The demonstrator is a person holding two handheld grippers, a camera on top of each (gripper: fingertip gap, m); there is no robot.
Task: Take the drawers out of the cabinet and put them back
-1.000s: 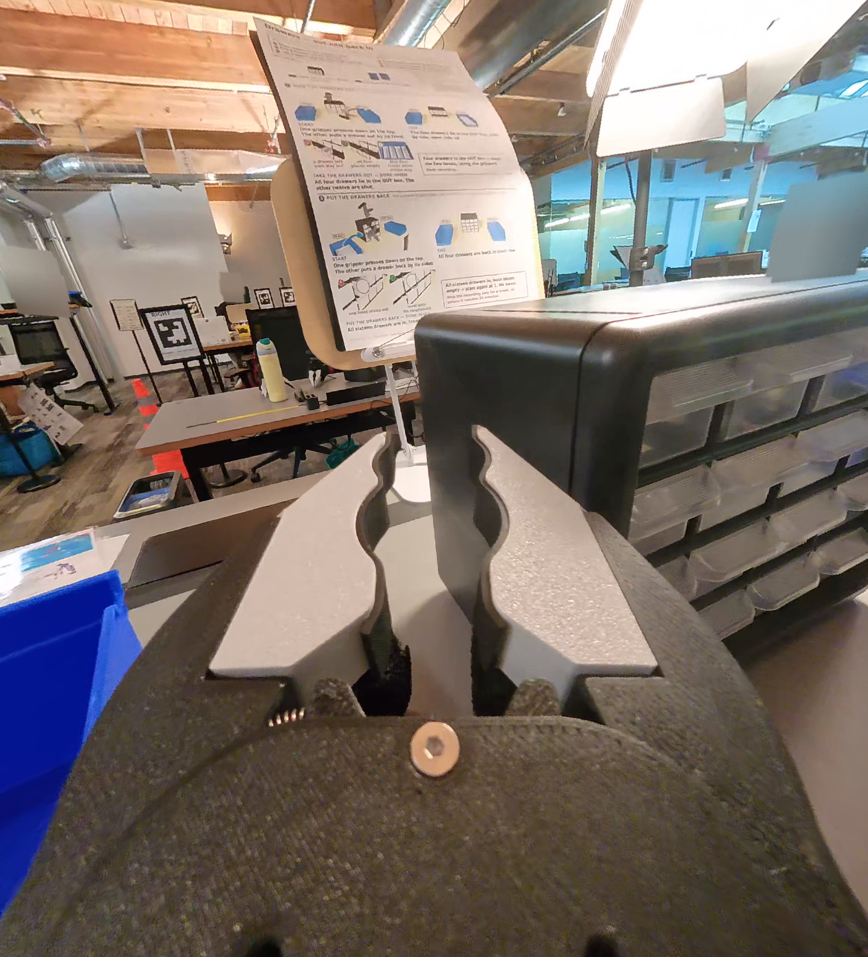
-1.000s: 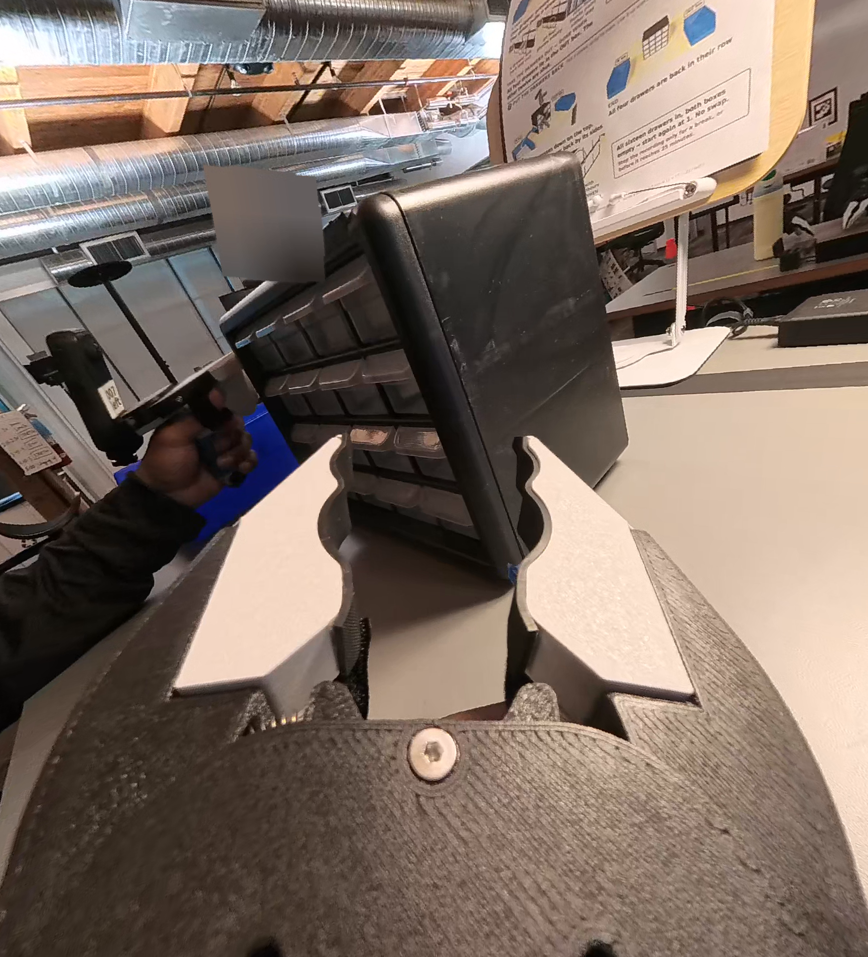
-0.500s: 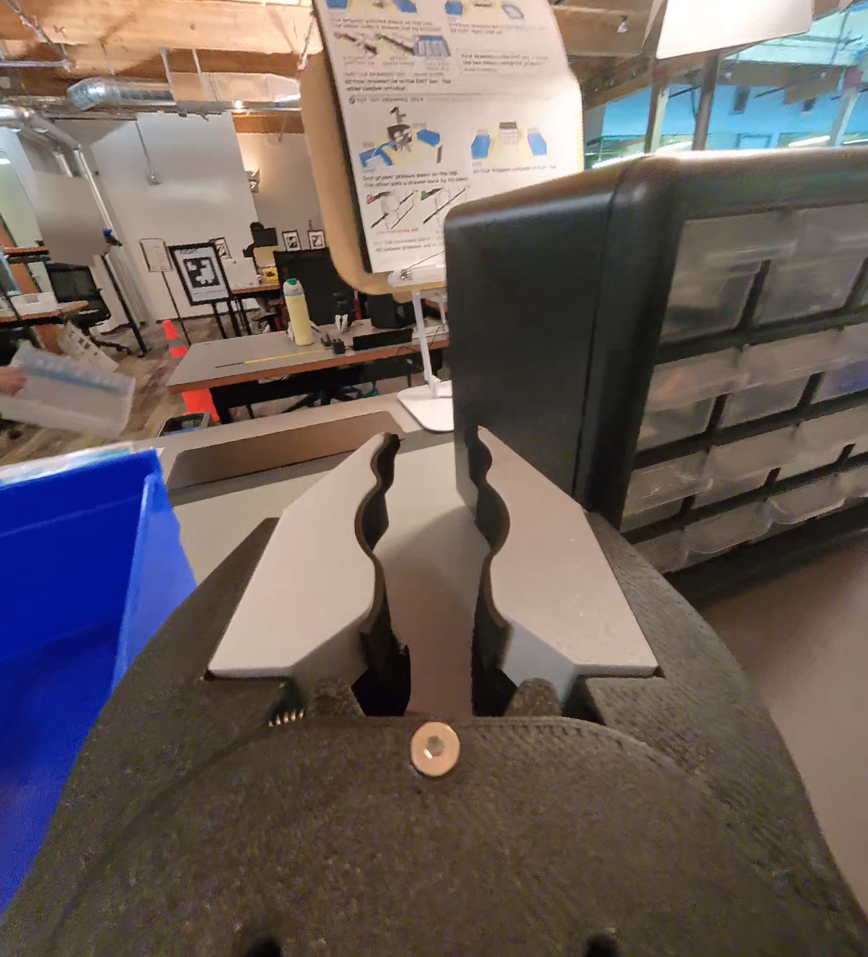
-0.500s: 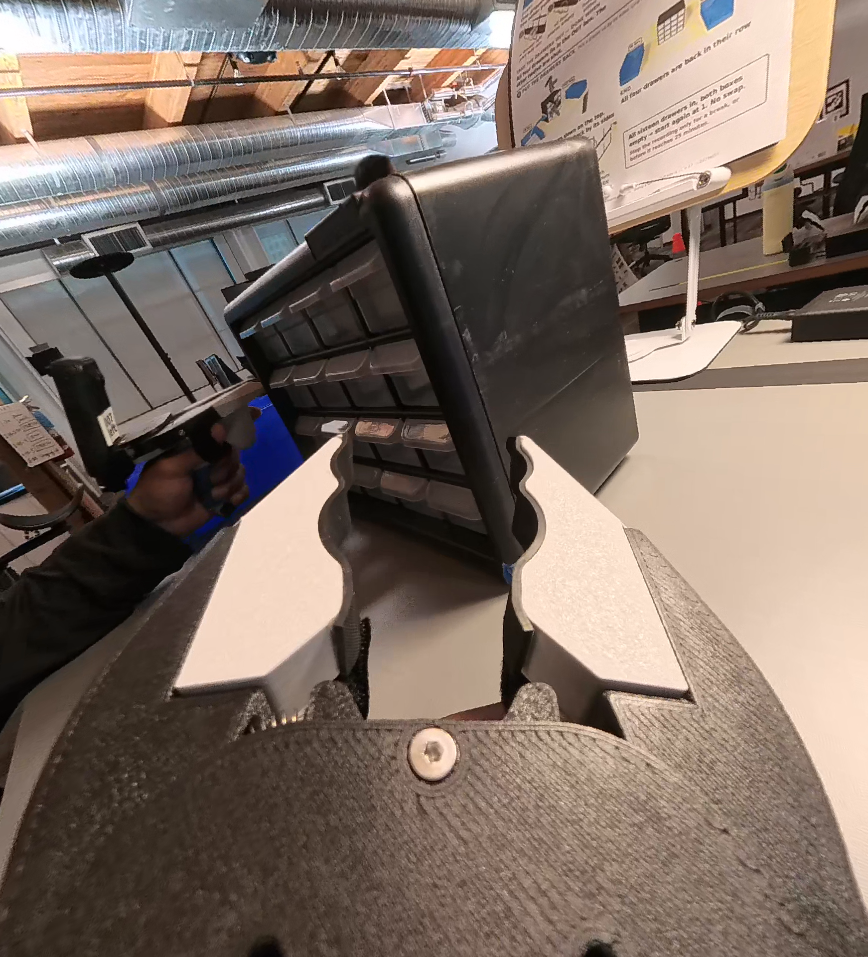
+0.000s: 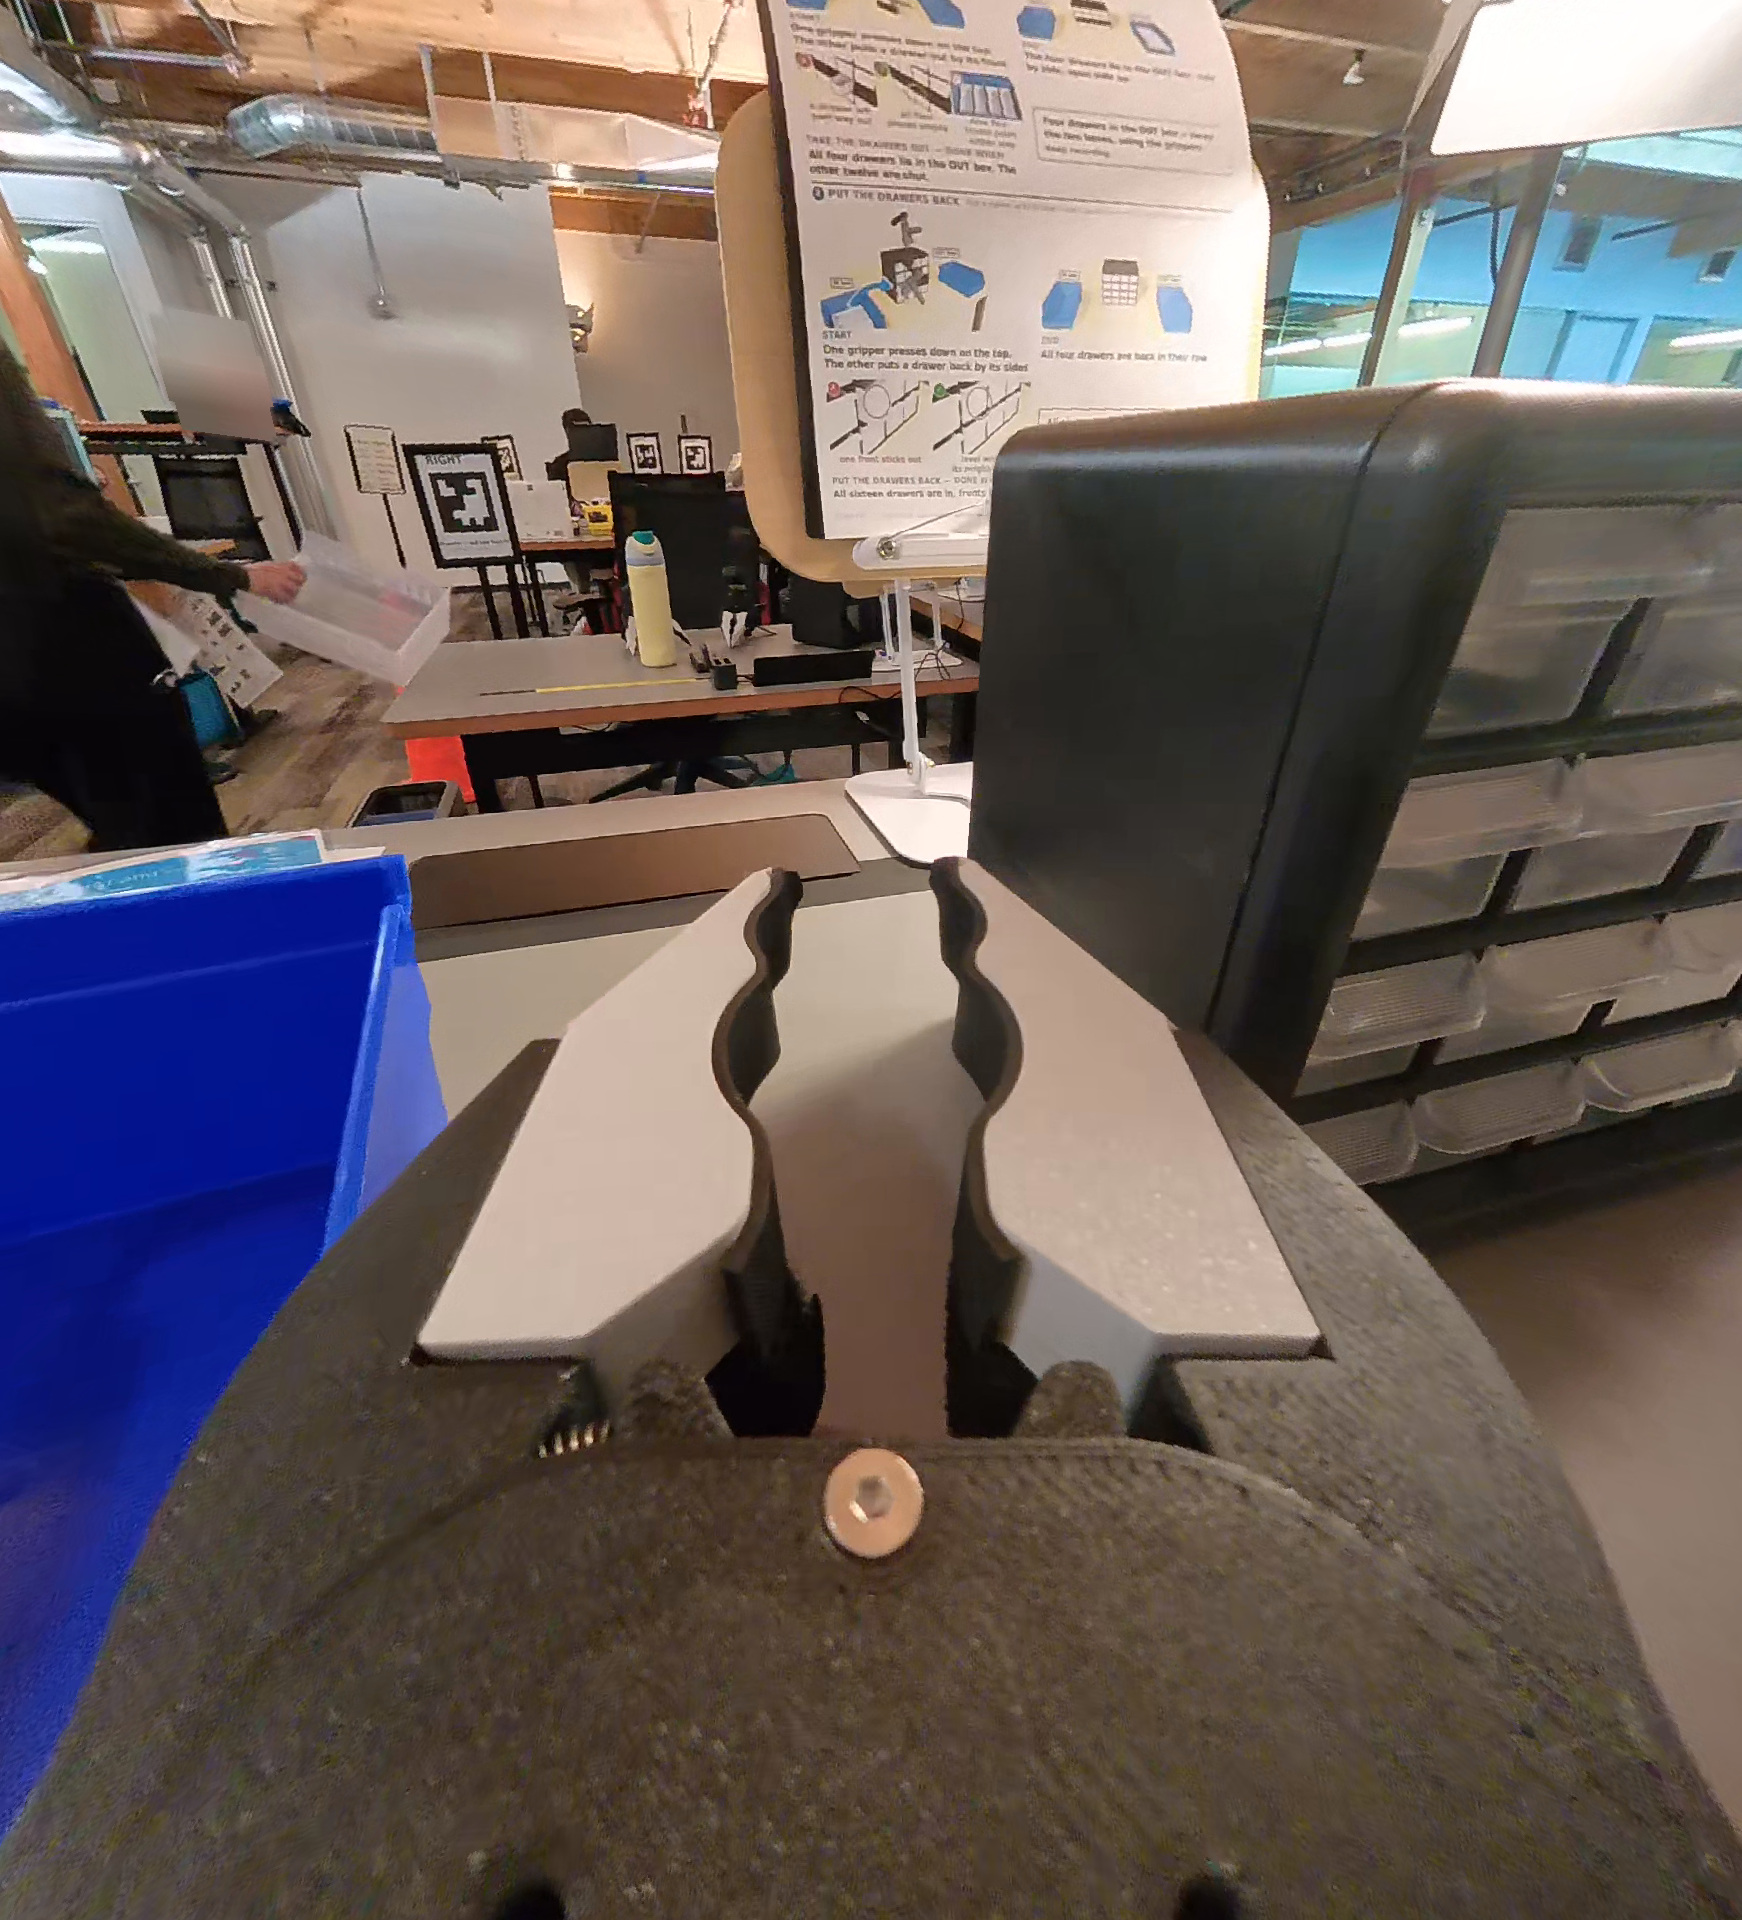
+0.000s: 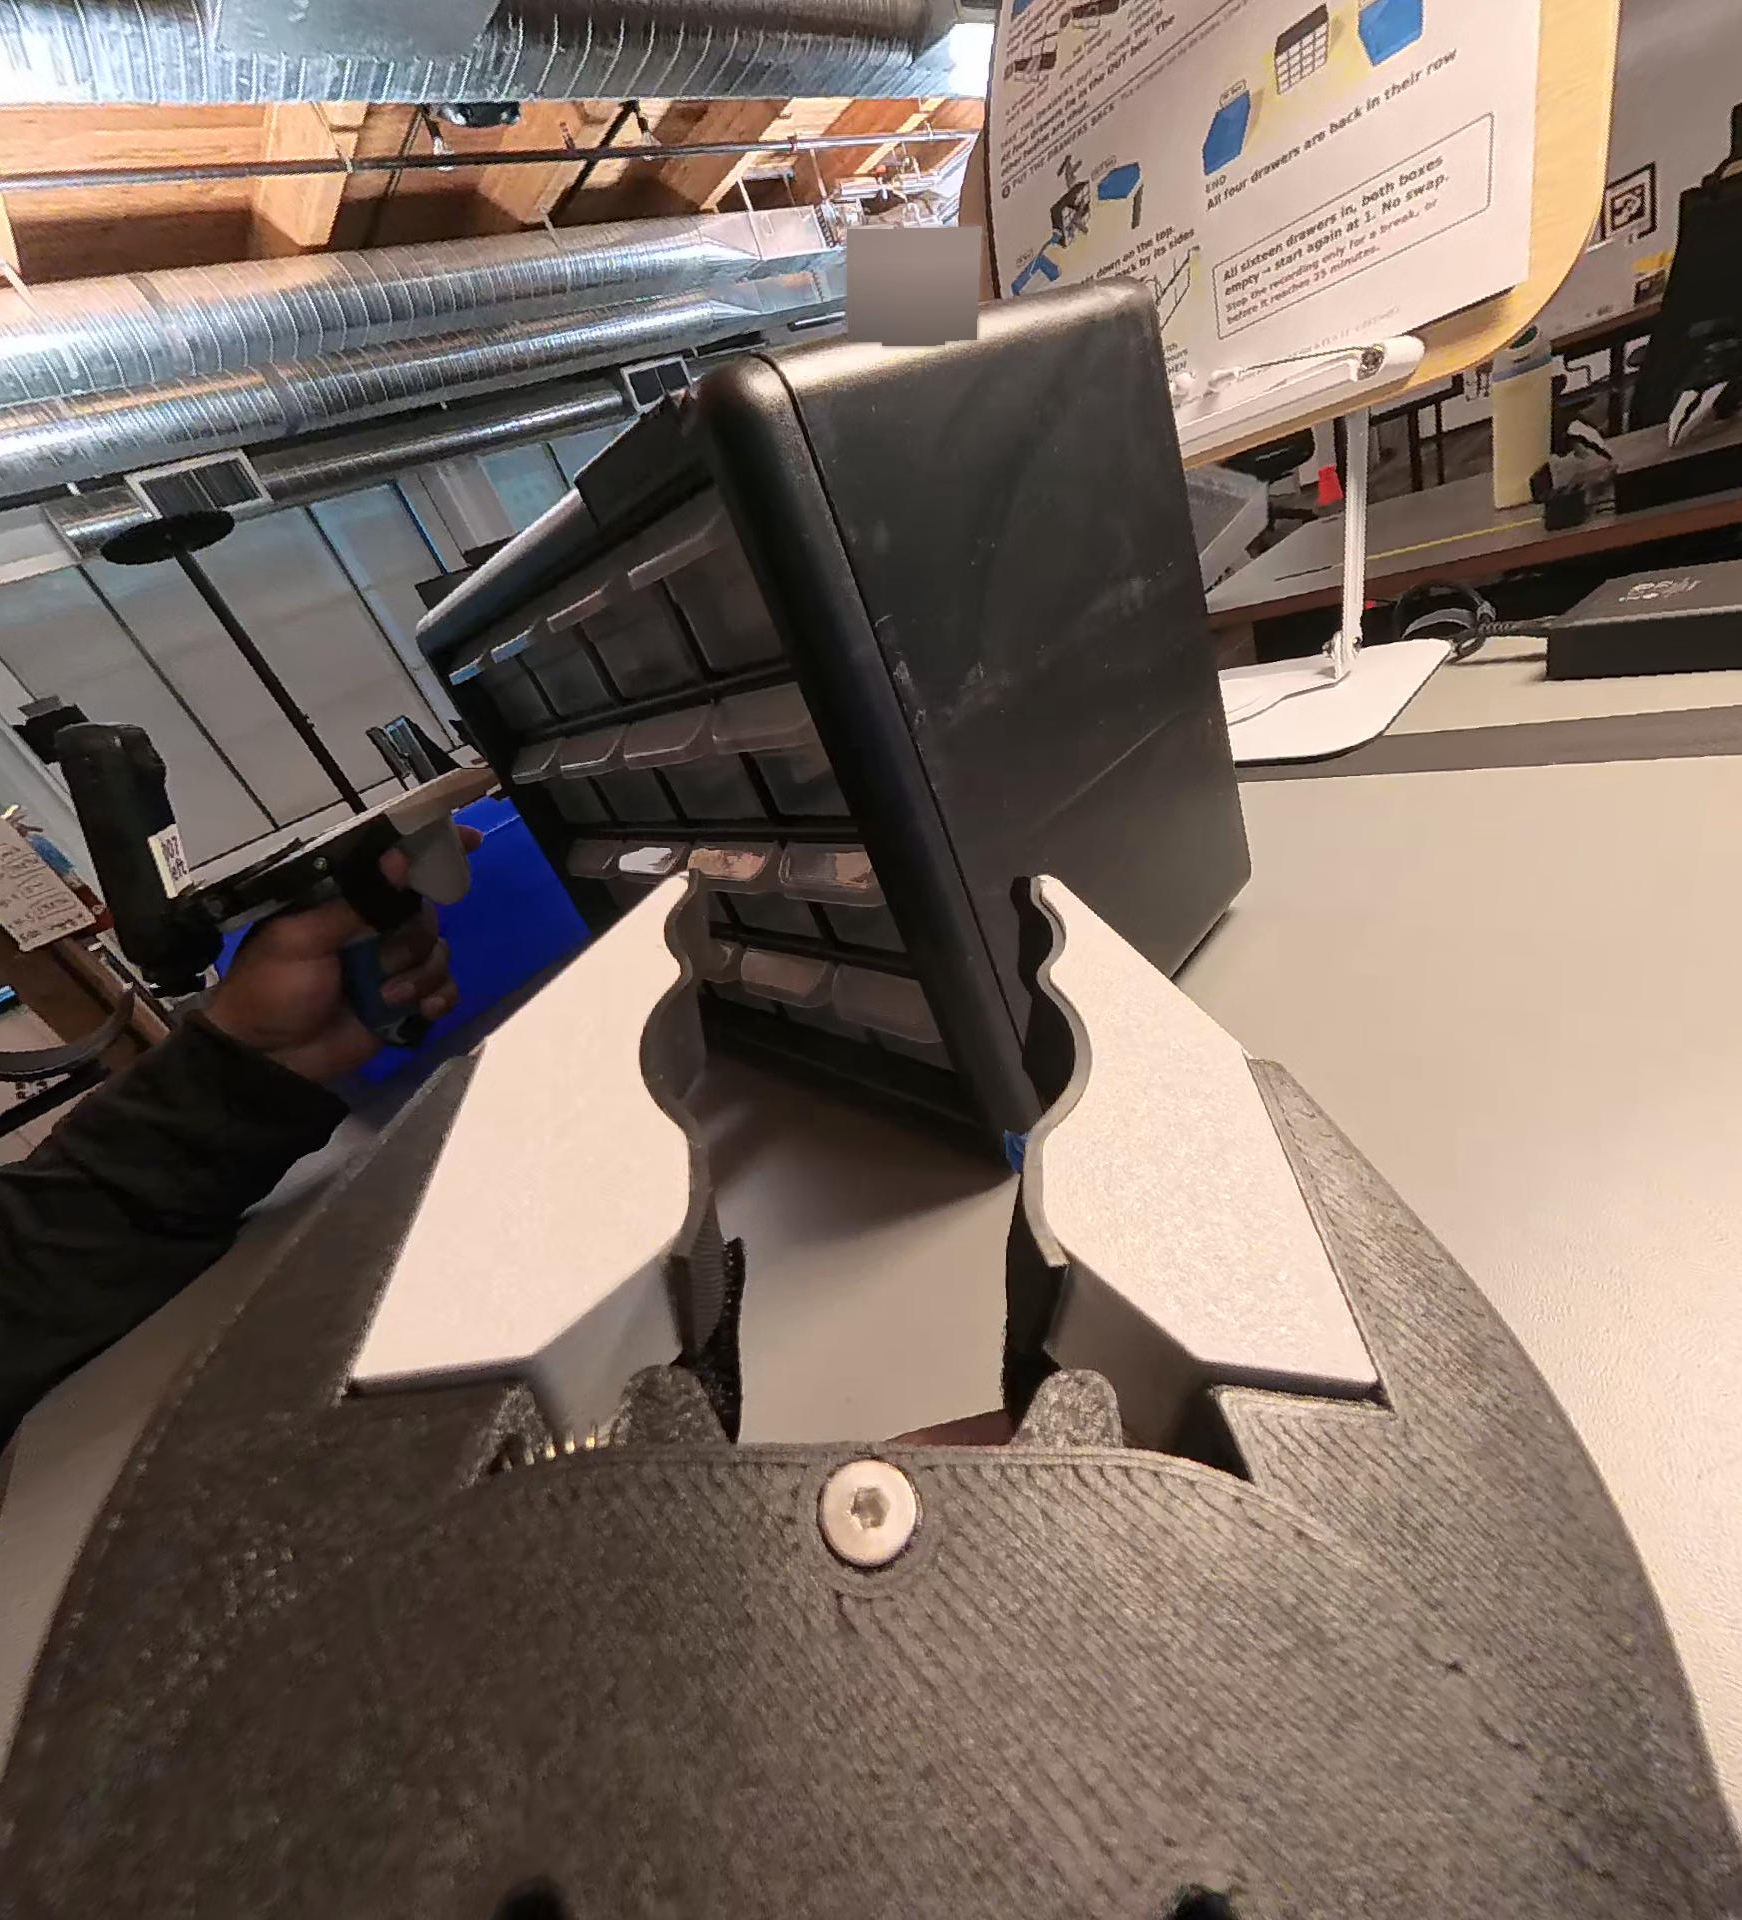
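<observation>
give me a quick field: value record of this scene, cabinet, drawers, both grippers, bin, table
cabinet: black drawer cabinet standing on the table
drawers: clear drawers all seated in their rows, none pulled out
left gripper: left gripper open, nothing between its fingers, beside the cabinet's side wall
right gripper: right gripper open wide, nothing held, aimed at the cabinet's front corner
bin: blue bin left of the left gripper
table: grey table
backdrop: instruction sheet on a white stand

Both grippers, left gripper (image 5: pixel 862 883) and right gripper (image 6: pixel 856 894), hold their fingers apart (right wider), gripping nothing.
</observation>
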